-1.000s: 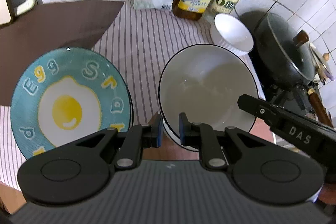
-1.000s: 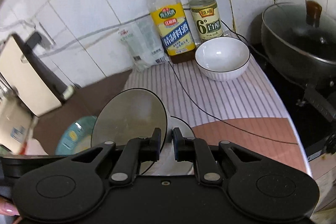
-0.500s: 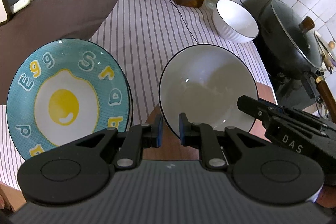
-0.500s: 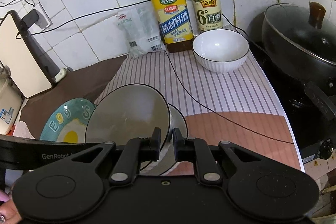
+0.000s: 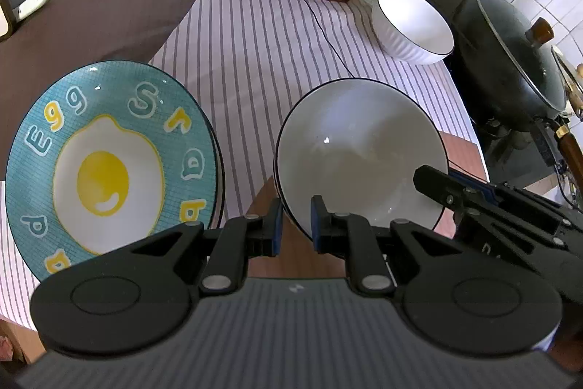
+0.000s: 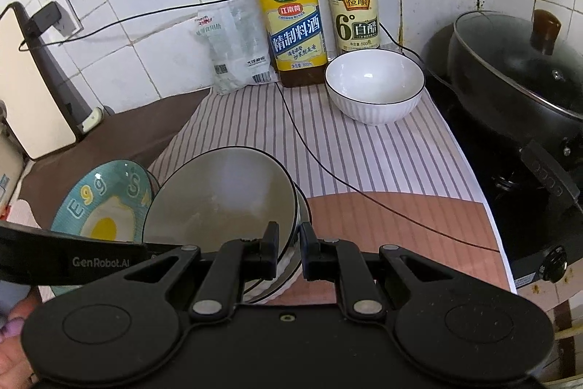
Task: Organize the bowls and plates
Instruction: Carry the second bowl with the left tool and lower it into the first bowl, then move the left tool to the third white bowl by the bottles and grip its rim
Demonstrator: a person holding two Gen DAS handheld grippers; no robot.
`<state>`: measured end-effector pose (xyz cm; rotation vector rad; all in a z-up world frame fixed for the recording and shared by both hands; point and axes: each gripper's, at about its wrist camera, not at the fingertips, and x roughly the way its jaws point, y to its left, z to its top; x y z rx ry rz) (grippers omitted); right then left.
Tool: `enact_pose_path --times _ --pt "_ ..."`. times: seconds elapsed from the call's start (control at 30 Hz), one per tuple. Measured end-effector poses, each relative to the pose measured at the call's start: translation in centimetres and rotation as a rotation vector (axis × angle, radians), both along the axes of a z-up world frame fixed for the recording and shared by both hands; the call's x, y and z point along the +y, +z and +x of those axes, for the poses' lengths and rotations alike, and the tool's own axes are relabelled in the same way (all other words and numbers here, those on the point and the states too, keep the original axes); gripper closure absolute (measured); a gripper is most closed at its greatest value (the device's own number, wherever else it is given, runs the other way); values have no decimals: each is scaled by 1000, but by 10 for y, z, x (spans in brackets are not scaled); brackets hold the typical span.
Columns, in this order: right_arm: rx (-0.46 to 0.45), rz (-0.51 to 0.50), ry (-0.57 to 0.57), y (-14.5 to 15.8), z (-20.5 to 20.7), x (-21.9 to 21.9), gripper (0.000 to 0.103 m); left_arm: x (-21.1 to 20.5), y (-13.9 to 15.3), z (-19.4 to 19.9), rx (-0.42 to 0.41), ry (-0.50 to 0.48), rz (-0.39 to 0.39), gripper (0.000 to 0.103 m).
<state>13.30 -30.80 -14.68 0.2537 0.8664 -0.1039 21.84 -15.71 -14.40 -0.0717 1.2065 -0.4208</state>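
Only right-wrist view: possibly another bowl (image 6: 280, 276) beneath tilted grey bowl (image 6: 222, 195).

"Egg" on plate (image 5: 109, 155), "GenRobot.AI" on left tongs (image 6: 100, 261) (white print)

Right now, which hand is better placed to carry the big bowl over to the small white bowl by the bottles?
Right, probably. Both clamp the rim of the big bowl, but the right gripper holds the side nearer the small white bowl; the left gripper is on the egg plate side.
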Motion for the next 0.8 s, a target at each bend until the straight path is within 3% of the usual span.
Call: enact_pose_path --times 0.37,0.53,0.8 --pt "-13 -88 16 -12 2 7 87 -1 -2 2 -14 12 3 87" --pt "-36 -70 22 -14 0 4 87 0 -2 2 -13 16 -8 87" --pt "-224 -102 68 12 -28 -2 85 13 11 2 -35 -12 -75 84"
